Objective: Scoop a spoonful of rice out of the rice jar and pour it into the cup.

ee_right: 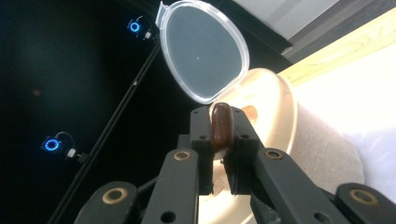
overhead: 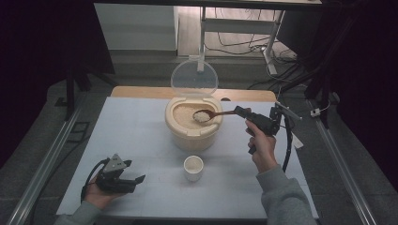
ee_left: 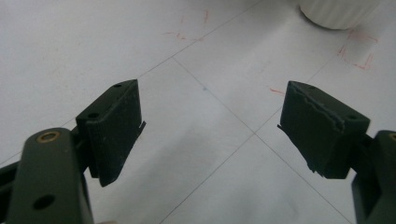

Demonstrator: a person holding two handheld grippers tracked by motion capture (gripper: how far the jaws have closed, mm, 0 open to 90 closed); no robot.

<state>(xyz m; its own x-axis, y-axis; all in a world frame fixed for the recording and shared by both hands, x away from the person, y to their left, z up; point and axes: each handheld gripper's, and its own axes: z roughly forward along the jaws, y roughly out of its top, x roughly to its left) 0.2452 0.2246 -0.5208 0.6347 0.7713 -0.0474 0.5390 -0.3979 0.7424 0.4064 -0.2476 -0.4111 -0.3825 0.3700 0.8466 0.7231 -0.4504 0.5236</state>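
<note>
Spoon (overhead: 213,114), one, lies level, its bowl of rice pointing away from the right hand-held gripper (overhead: 240,111) clamping its handle, over one rice container (overhead: 193,131); left hand-held gripper (overhead: 139,179) wide open, empty, near one cup (overhead: 193,168).

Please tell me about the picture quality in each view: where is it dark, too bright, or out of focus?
High view: the table is evenly lit and the surroundings are almost black. Left gripper view: the open left gripper is sharp; the white cup at the top edge is soft. Right gripper view: the rice container glares overexposed, and the right gripper holding the spoon handle is slightly blurred.
</note>
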